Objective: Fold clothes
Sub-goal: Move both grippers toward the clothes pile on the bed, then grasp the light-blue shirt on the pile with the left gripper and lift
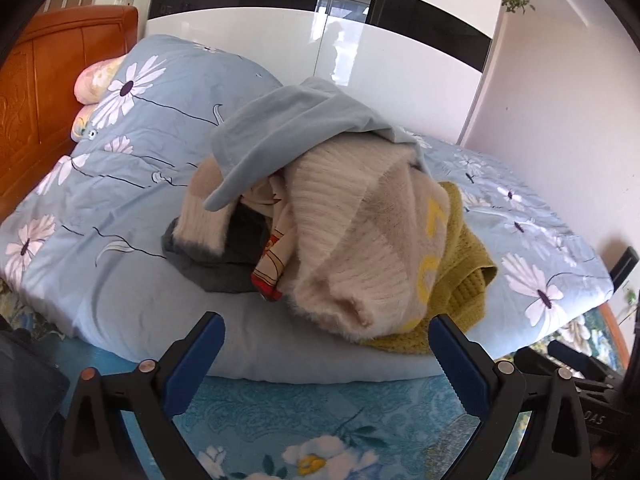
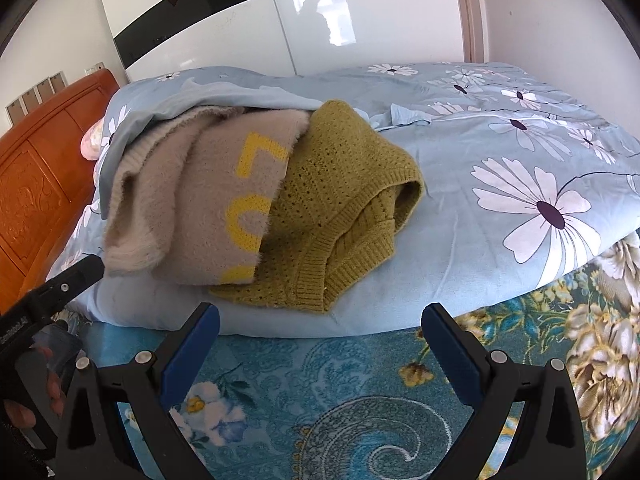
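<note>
A heap of clothes lies on the folded blue flowered quilt [image 1: 120,184] [image 2: 480,216]. On top is a pale blue garment [image 1: 280,132] [image 2: 224,94]. Under it sits a fluffy cream sweater [image 1: 352,240] [image 2: 192,200] with yellow letters, over a mustard knit sweater [image 1: 460,264] [image 2: 344,200]. A dark grey garment [image 1: 216,268] and a red-edged printed cloth [image 1: 272,268] stick out on the left. My left gripper [image 1: 326,332] stands open just short of the cream sweater. My right gripper [image 2: 320,324] is open too, just below the mustard sweater's hem. Neither holds anything.
The quilt rests on a bed with a teal flowered sheet [image 1: 280,420] [image 2: 320,392]. An orange wooden headboard [image 1: 48,92] [image 2: 40,184] and pink pillows [image 1: 96,80] stand at the left. A glossy white and black wardrobe [image 1: 320,40] [image 2: 280,20] is behind. A hand [image 2: 24,408] grips the left gripper's handle.
</note>
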### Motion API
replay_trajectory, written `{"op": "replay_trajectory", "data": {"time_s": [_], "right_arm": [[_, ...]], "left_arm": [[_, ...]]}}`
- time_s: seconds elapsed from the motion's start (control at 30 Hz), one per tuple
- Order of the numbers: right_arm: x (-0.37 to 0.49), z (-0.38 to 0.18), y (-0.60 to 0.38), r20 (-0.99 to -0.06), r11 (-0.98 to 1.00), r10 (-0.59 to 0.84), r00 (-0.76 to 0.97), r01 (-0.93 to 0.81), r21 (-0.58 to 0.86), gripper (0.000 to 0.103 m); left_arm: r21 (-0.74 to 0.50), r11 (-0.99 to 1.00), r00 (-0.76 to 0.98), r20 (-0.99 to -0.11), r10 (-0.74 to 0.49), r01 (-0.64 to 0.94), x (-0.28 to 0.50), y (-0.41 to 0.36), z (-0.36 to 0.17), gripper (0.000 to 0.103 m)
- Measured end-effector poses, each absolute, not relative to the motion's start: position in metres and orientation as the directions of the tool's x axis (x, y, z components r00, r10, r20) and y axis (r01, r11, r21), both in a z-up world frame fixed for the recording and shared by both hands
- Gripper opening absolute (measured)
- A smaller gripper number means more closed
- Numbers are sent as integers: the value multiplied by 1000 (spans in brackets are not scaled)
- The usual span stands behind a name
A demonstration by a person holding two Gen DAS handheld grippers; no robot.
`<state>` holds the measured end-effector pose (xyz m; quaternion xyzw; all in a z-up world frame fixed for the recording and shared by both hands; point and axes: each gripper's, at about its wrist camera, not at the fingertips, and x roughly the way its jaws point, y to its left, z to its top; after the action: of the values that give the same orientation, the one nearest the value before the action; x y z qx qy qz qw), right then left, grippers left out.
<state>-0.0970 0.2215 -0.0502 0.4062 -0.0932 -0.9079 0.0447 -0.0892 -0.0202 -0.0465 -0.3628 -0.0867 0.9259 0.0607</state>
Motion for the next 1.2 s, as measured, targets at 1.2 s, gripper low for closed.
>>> {"op": "replay_trajectory", "data": {"time_s": [1.2], "right_arm": [[-102, -80, 248, -789, -972, -135, -600, -74, 223, 101]], "left_arm": [[407, -853, -741, -670, -37, -326, -241, 111, 20, 103]]}}
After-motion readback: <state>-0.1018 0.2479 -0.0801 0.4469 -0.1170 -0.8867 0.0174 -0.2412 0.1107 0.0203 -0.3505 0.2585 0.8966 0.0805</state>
